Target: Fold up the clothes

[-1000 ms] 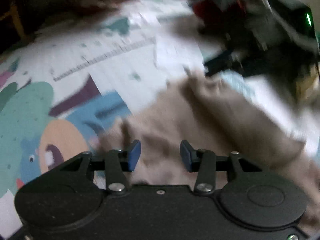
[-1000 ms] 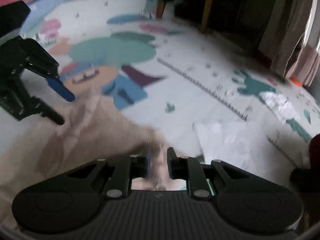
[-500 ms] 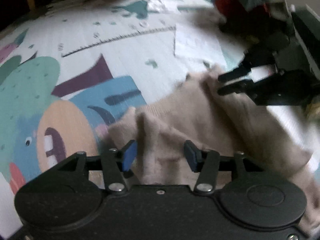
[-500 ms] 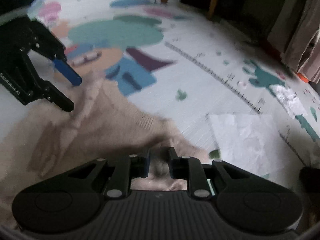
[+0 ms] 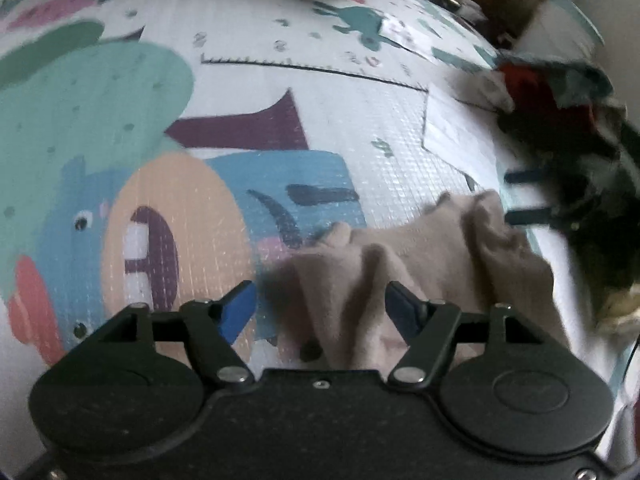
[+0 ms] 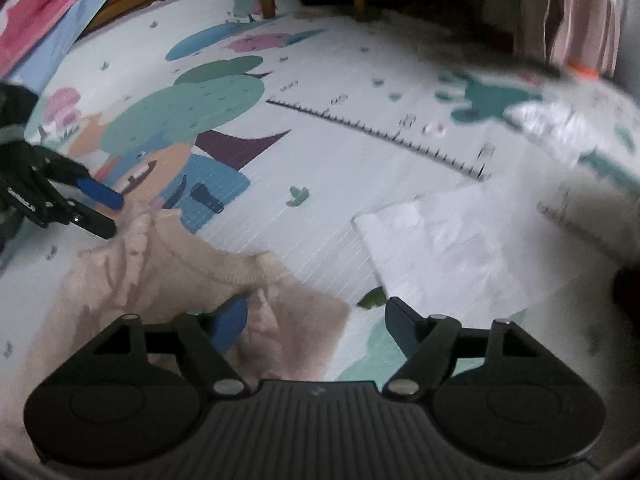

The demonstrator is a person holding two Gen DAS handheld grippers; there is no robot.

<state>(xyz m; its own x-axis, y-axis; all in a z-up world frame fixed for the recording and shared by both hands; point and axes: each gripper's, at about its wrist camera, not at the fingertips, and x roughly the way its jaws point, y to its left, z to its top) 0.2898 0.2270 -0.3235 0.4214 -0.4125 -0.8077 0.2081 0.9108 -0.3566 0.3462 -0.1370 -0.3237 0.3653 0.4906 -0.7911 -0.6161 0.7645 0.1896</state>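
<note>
Beige knit garment (image 5: 420,264) lies rumpled on the cartoon play mat (image 5: 280,92), its ribbed edge bunched up in ridges; looks laid down for folding, not yet flattened. Left gripper (image 5: 320,308) hangs low over the garment's near corner, fingers spread wide, nothing pinched; a ridge of cloth rises in the gap between the blue pads (image 5: 236,312), not touching either that I can see. Right gripper (image 6: 314,320) likewise spread, empty; garment's other corner sits under its left finger, bare mat under the other. Both tools at opposite ends of the same edge, likely so the cloth can be taken at two corners and drawn straight. A white paper sheet (image 6: 460,240) rests on the mat just beside the garment. Dark and red clothes pile (image 5: 560,108) sits farther off, blurred.
</note>
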